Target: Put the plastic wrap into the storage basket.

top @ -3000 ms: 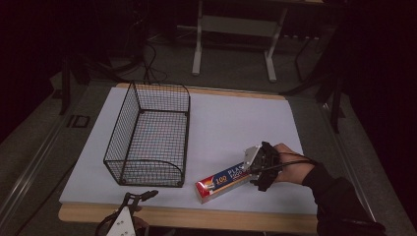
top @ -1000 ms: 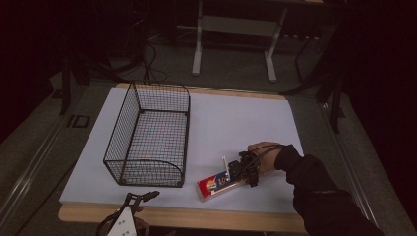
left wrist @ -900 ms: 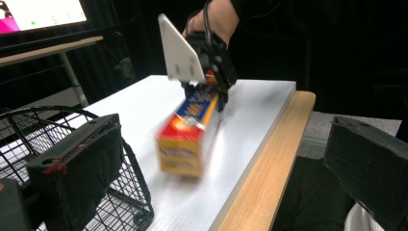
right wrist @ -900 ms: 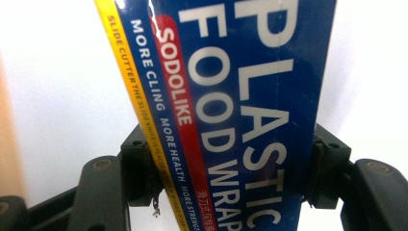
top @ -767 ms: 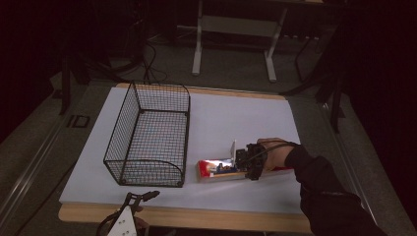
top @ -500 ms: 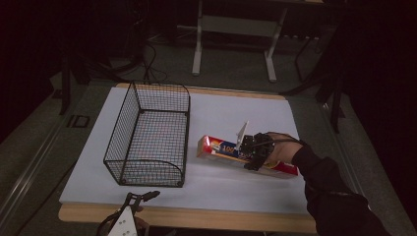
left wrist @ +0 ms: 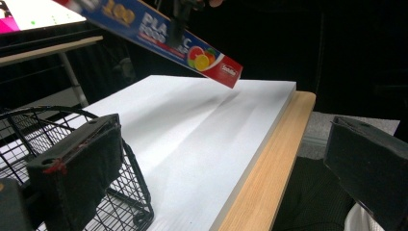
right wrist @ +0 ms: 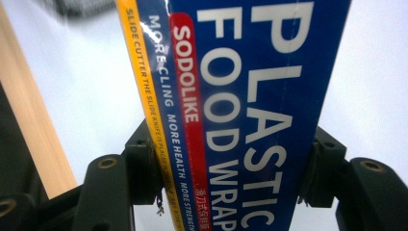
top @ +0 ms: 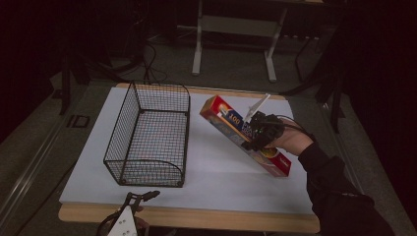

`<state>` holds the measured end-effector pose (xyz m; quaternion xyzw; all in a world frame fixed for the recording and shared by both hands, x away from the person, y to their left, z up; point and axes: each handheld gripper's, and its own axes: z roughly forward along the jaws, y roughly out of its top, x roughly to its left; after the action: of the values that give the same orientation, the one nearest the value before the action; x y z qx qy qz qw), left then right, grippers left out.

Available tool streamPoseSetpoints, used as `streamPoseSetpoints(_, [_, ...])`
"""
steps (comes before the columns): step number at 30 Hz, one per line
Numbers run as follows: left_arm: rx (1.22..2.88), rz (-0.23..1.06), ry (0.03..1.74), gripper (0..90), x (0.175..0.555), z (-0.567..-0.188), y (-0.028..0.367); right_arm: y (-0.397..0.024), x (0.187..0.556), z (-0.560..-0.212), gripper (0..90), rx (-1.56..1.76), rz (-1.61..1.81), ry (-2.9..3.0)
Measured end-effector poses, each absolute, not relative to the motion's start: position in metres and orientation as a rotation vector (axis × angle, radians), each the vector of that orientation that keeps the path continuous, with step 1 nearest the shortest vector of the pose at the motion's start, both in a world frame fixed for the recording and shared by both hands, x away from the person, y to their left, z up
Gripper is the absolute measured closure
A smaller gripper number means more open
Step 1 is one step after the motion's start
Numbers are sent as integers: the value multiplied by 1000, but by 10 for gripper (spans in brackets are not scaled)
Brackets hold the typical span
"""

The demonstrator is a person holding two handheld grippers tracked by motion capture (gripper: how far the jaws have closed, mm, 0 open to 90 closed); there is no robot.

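Above table, right gripper [top: 255, 133] fingers clamp plastic wrap box [top: 244, 133] mid-length, left gripper [left wrist: 226, 168] fingers wide by basket [top: 150, 132].

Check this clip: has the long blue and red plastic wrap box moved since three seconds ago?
Yes. The long blue and red plastic wrap box, clamped in the right gripper, has left the table's near edge and now hangs tilted, farther back, beside the black wire basket.

white board [top: 216, 167], wooden table [top: 196, 219]
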<state>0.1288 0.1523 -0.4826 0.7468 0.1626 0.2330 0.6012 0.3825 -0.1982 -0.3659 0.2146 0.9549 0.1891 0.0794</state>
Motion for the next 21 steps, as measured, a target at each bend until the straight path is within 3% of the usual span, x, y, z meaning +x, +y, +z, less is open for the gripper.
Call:
streamPoseSetpoints(11, [1731,542,377,6,129,-483,152,-185,383,-350,387,774,772,2733])
streamPoseSetpoints(21, [1726,542,377,7,128,-482,152,-140,381,-330,391,815,943,2650])
